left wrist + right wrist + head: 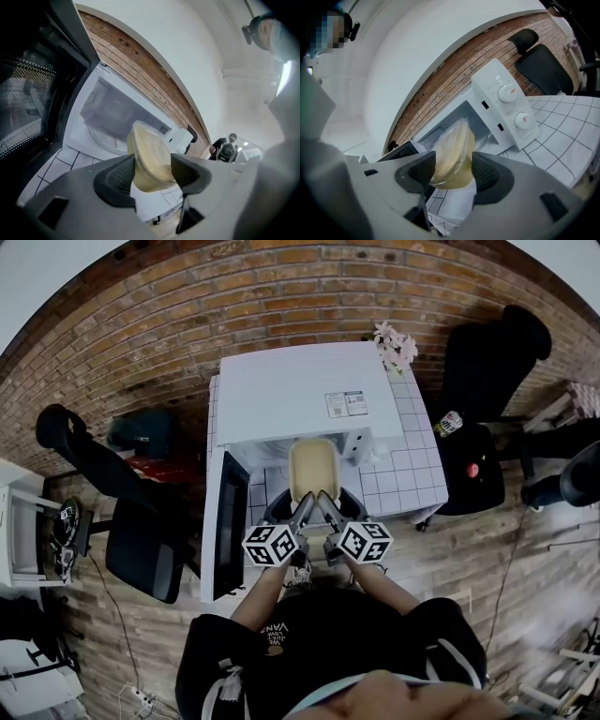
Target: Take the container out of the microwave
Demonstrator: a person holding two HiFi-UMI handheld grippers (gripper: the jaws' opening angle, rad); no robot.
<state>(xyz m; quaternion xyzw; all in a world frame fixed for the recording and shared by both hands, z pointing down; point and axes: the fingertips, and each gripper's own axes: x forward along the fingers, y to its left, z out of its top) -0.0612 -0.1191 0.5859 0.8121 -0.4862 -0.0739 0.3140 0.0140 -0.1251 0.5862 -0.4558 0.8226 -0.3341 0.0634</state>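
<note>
The left gripper [152,173] and right gripper [453,171] are each clamping one side of the container [313,470], holding it just outside the open microwave [300,390], over the tiled bench [412,465]. It is seemingly hanging clear; setting it down is awaiting.

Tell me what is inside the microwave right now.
Only the glass turntable shows in the microwave cavity. The container, clamped by the left gripper and right gripper, hangs in front of the opening and covers part of the cavity.
</note>
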